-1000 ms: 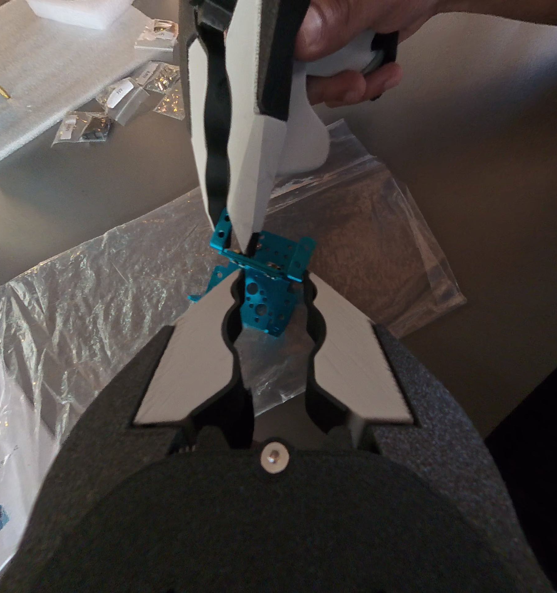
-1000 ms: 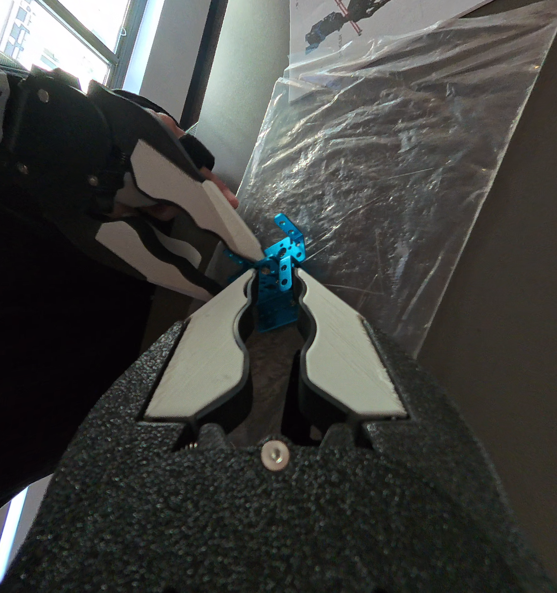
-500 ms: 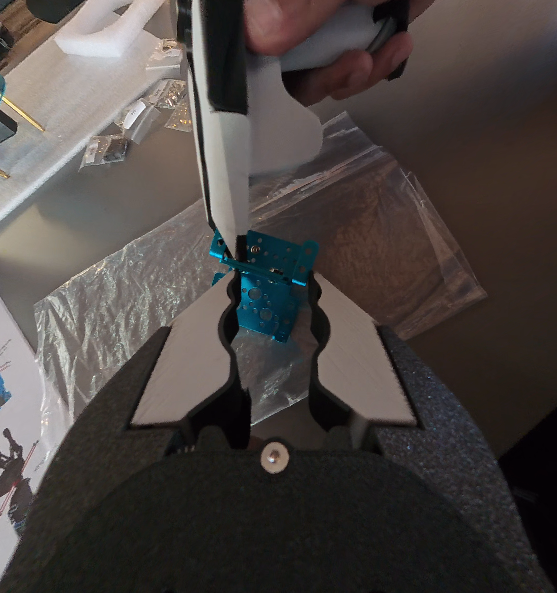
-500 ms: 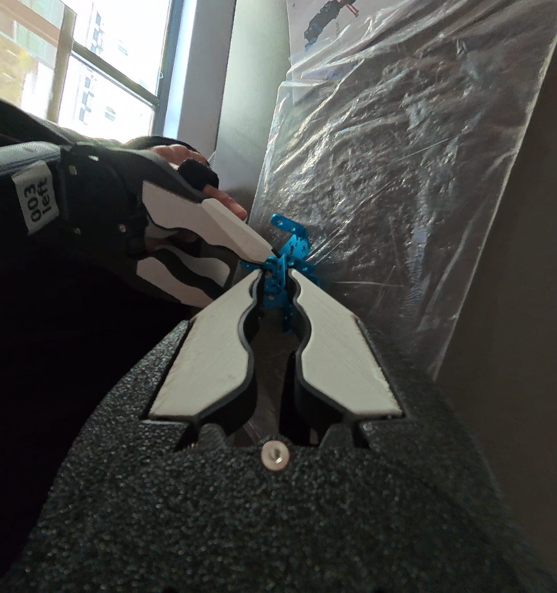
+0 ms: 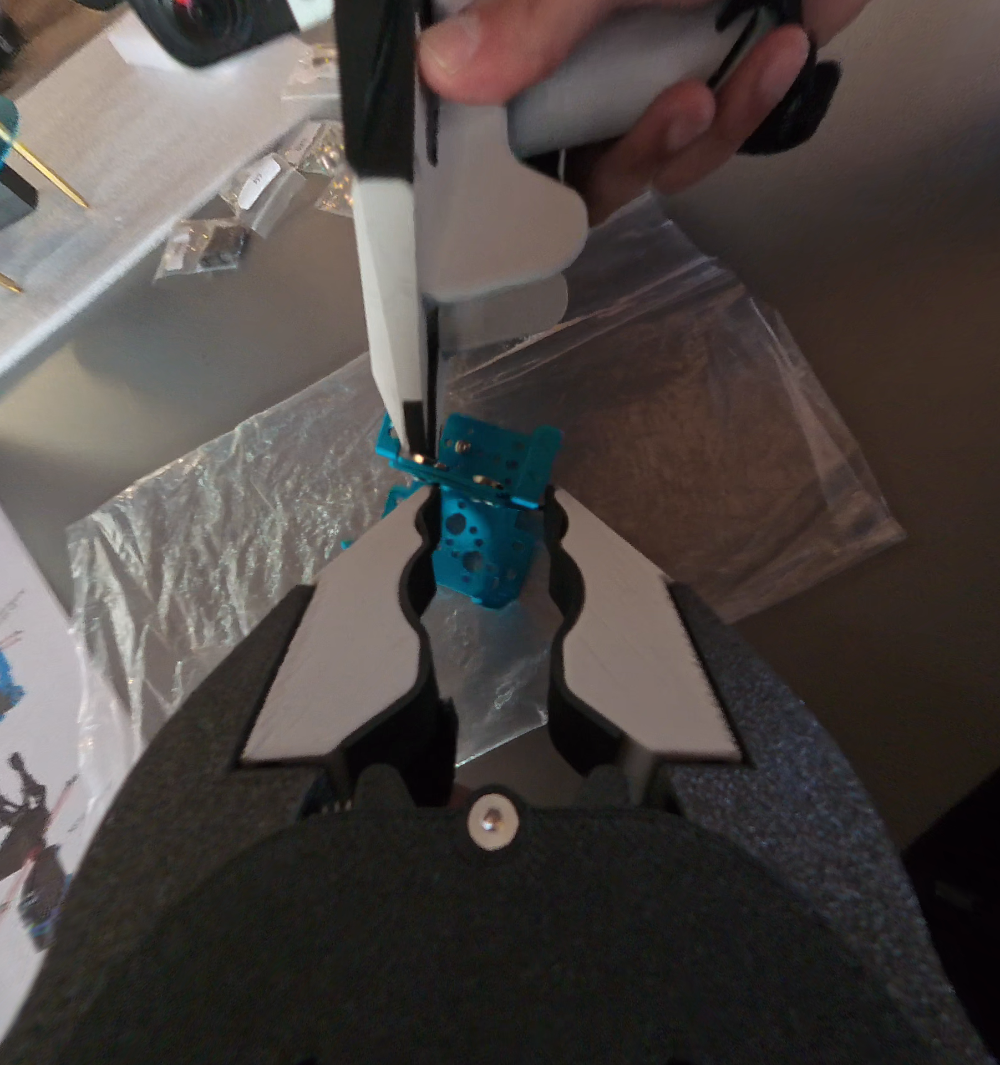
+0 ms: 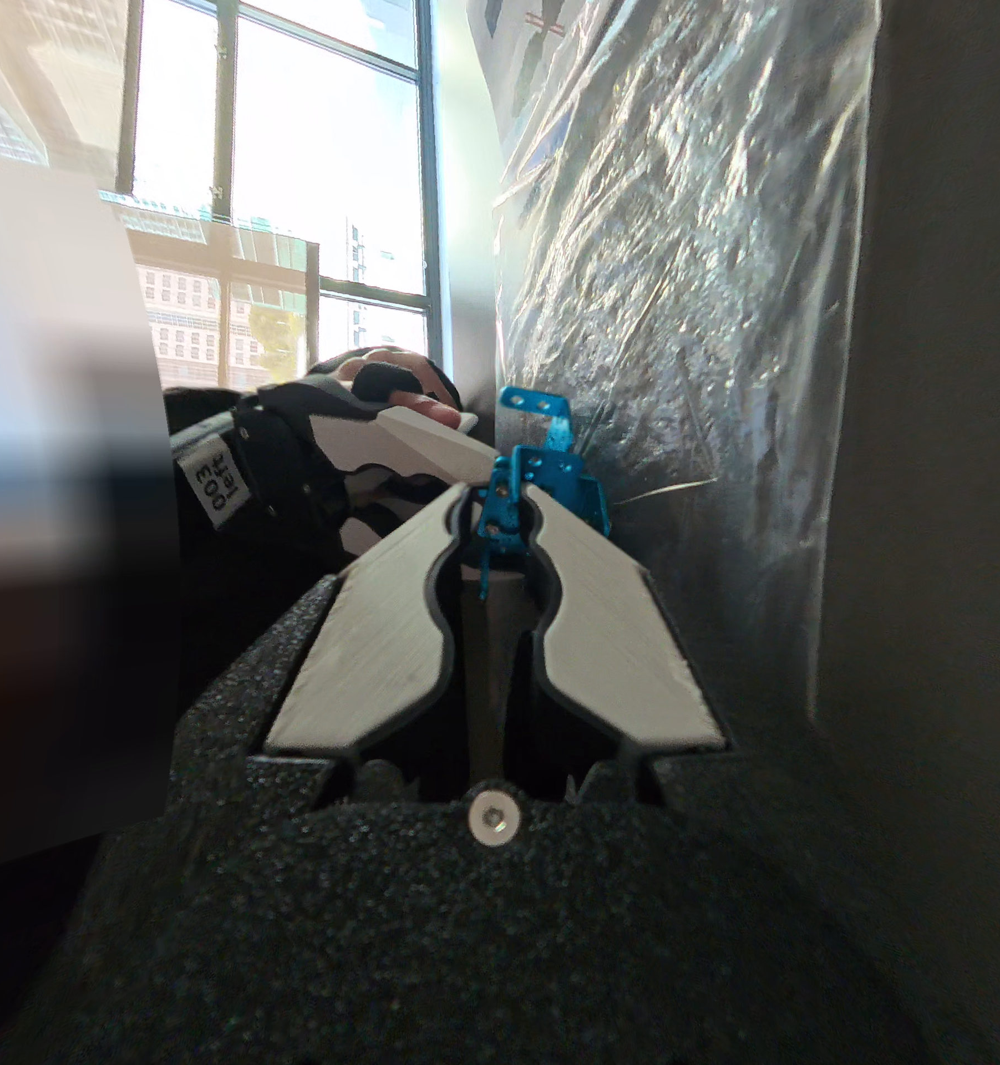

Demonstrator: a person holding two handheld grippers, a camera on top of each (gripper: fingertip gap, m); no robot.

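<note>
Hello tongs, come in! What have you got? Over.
Left tongs shut on blue bracket assembly. Right tongs shut on its edge. Clear plastic bag underneath. Nothing blocking.

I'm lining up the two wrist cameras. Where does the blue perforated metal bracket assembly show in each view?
Left wrist view: blue bracket assembly sits just above centre, at the left gripper fingertips, with the right gripper pinching its top edge from above.
Right wrist view: it sits centre, at the right gripper fingertips.
Shared landmark: the crinkled clear plastic bag.
</note>
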